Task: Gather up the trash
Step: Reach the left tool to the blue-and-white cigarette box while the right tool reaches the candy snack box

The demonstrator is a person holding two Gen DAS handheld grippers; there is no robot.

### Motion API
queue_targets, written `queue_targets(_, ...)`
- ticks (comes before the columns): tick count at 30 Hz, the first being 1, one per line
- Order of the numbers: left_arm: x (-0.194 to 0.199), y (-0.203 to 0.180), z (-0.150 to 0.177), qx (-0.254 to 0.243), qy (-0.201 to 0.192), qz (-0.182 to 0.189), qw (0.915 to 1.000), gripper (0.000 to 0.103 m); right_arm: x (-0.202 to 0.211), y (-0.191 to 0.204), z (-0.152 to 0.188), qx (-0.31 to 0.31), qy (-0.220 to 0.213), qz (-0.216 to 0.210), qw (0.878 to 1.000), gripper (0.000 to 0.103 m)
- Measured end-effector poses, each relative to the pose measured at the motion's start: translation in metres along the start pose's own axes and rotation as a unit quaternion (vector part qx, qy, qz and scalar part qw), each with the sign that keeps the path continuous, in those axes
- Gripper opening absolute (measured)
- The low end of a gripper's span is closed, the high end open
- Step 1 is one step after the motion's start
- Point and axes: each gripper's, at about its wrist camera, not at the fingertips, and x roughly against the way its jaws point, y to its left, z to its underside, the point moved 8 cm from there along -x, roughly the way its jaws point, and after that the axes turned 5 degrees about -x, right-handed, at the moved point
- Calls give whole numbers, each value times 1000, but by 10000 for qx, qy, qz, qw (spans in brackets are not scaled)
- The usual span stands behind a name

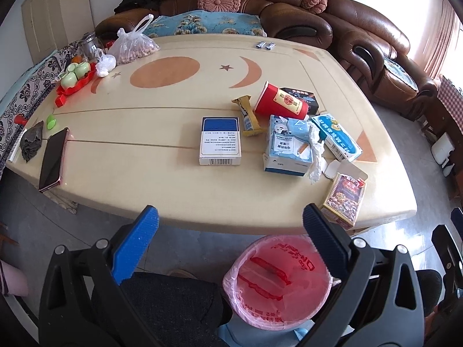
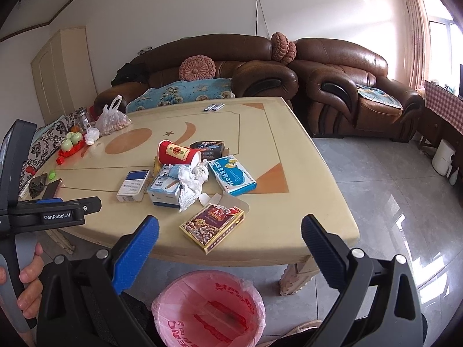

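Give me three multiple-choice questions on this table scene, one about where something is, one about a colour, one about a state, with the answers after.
1. Where is the pink-lined round trash bin?
A. on the floor by the near edge of the cream table
B. on the sofa
C. on the table

2. What colour is the paper cup?
A. green
B. red
C. white

3. How does the paper cup sit?
A. upright
B. stacked in another cup
C. tipped on its side

Answers:
1 A, both views show the bin on the floor below the table edge.
2 B, its wall is red with a gold label.
3 C, its open mouth faces sideways beside the crumpled white tissue.

Both the left claw and the right claw are open and empty.
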Motion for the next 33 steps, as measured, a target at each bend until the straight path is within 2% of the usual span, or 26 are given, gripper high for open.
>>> queue_targets(11, -46, 15, -25, -44, 298, 12, 9995, 98, -43, 7, -1, -295, 218, 150, 9992, 97)
queue_targets(19, -84, 24, -45, -154, 494, -2, 9987, 98, -80, 12, 9, -510, 474, 315, 9971, 97)
queue_targets(27, -125, 31, -56, -263, 789, -13, 9965, 98, -114, 17, 24, -881, 534, 579, 9930, 97)
queue_targets(31, -143, 33, -52, -168, 960, 94, 9952, 98, -130, 20, 34, -759, 512, 1057, 9902, 97)
queue_targets(33, -152, 34, -50, -158, 1051, 127, 9943, 98, -134, 21, 36, -720, 422, 1133, 9900, 97)
